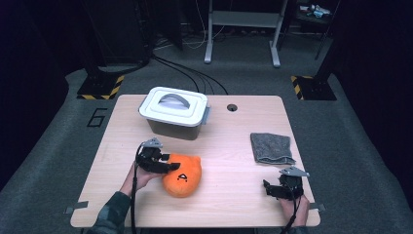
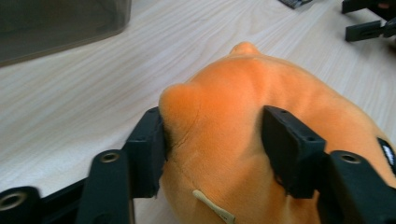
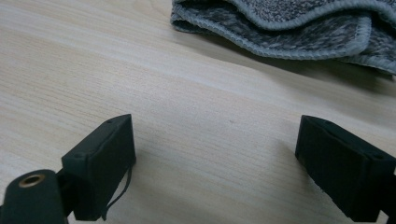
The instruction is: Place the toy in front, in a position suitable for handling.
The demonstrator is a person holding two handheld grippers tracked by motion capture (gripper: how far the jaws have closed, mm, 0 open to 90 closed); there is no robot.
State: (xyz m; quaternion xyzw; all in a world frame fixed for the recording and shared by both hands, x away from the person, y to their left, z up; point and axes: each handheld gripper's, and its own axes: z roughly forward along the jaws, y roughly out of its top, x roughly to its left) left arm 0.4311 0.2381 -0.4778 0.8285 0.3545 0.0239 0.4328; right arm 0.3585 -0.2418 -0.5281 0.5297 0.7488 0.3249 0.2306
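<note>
1. Pale wood-grain tabletop (image 1: 234, 146), rectangular with rounded corners, a small round hole near its far edge; it carries everything below.
2. Grey plastic storage box with a white lid and arched handle (image 1: 175, 112), at the far left-centre of the tabletop, lid on.
3. Orange plush toy, rounded and soft with small ears and a black mark on its face (image 1: 184, 175), lying on the near left part of the tabletop, in front of the box and well apart from the cloth.
4. Folded grey knitted cloth (image 1: 272, 147), flat on the right side, just beyond the right hand-held gripper.
5. Left hand-held gripper (image 1: 165, 163), at the toy's left edge; in the left gripper view its black jaws sit on either side of the plush and dent the fabric, pinching the toy.
6. Right hand-held gripper (image 1: 272, 189), low at the near right edge; jaws spread wide with bare wood between them.
</note>
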